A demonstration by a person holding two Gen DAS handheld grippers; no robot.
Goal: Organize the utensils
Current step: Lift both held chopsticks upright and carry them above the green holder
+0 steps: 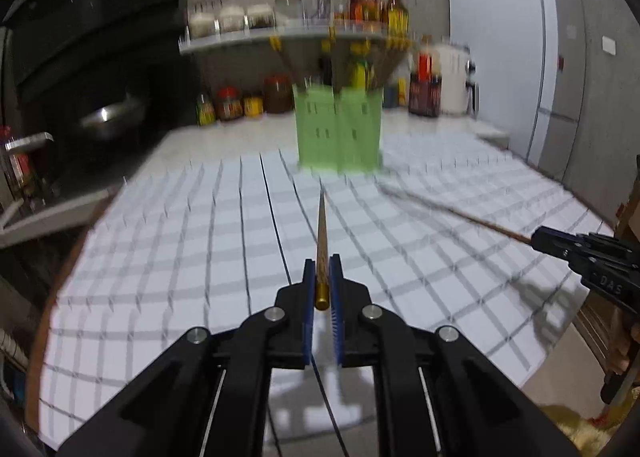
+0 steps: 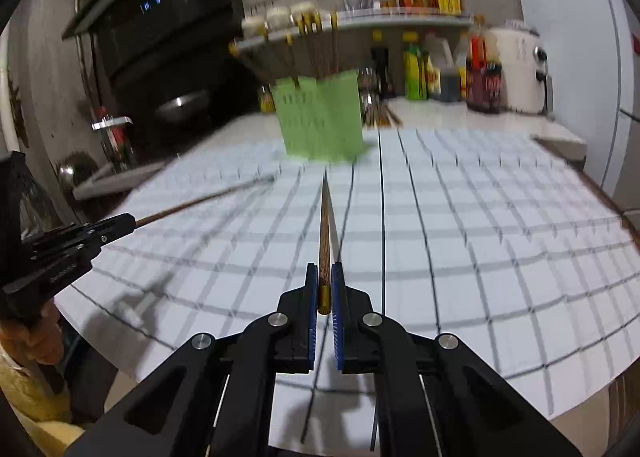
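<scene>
A: Nearest the lens, what does the left gripper hold?

B: Its jaws are drawn narrow, the blue pads pressing both sides of one chopstick. The brass cap sits between the pads and the wooden shaft runs straight ahead, its tip pointing at the green holder.

A: And the right gripper?

B: The same arrangement. Jaws narrow, pads clamped on a second chopstick just above its brass cap, tip aimed toward the holder. In the left wrist view this gripper shows at the right edge, its chopstick slanting over the cloth.

A: What room lies around them?

B: Both chopsticks sit above a white checked cloth on a round table. The cloth between grippers and holder is bare. The table's brown rim curves at the left in the left wrist view.

A: Where does the holder stand?

B: Upright at the far side of the cloth, well apart from both grippers. It is blurred; several brass-capped chopsticks fan out of its top, the count uncertain.

A: So the count?

B: Two grippers, two held chopsticks, one holder. Behind it, a shelf carries jars and bottles, with more bottles on the counter below.
</scene>
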